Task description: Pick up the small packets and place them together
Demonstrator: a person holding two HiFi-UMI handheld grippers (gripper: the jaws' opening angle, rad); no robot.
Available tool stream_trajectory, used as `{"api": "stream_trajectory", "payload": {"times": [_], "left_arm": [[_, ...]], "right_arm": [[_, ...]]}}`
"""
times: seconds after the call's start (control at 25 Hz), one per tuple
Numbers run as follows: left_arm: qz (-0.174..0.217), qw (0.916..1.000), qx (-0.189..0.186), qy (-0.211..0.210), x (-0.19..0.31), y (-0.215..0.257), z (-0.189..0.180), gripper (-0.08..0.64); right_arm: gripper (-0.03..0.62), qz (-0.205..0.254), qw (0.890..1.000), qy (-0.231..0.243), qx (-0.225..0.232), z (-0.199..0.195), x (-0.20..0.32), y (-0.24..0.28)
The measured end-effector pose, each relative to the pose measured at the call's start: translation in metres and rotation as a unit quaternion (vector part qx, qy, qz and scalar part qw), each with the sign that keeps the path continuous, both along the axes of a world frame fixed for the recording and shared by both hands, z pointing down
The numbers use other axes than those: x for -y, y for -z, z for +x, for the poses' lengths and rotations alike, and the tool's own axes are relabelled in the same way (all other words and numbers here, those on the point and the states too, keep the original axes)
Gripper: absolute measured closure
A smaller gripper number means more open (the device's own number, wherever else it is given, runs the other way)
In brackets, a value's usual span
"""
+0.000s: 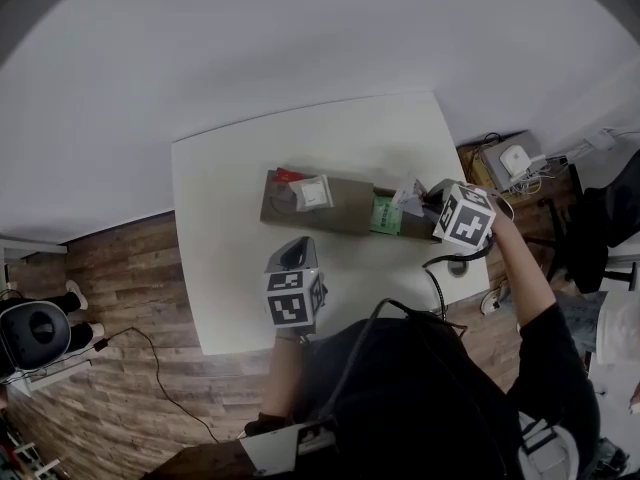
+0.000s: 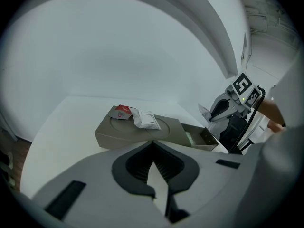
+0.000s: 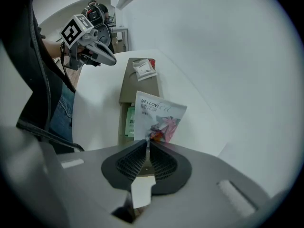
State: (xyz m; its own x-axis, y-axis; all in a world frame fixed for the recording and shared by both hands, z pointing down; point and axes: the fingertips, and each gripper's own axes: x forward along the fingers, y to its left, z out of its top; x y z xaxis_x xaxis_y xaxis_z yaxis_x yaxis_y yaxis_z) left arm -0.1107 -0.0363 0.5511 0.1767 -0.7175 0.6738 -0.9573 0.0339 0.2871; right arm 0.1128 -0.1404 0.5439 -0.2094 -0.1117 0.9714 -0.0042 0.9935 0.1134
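White-and-pink printed packet (image 3: 159, 117) is sticking out of our right claw (image 3: 148, 144), which is pinching it by one edge only, over the open drawer end of the cardboard box (image 1: 345, 206) at the right of the worktop (image 1: 225, 268). We are reading the step as carrying it left to the white packet (image 1: 313, 193) and red packet (image 1: 288, 176), which are lying together on the box lid. We are aiming for a firm pinch, enough height to clear the drawer wall, and a low release touching the white one. A green packet (image 1: 386, 215) is lying in the drawer. Our left claw (image 2: 153, 144) is closed on nothing, hovering at the box's near side.
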Motion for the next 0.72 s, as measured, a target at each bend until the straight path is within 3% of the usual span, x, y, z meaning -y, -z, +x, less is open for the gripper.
{"api": "stream_trajectory", "payload": {"times": [0.4, 0.72], "left_arm": [[0.0, 0.9998, 0.007, 0.021, -0.015, 0.003, -0.009, 0.563], [-0.006, 0.999, 0.011, 0.042, -0.029, 0.005, -0.021, 0.563]], "right_arm": [[0.569, 0.01, 0.997, 0.058, 0.056, -0.068, -0.004, 0.011], [0.569, -0.011, 0.993, 0.103, 0.056, -0.11, -0.009, -0.004]]}}
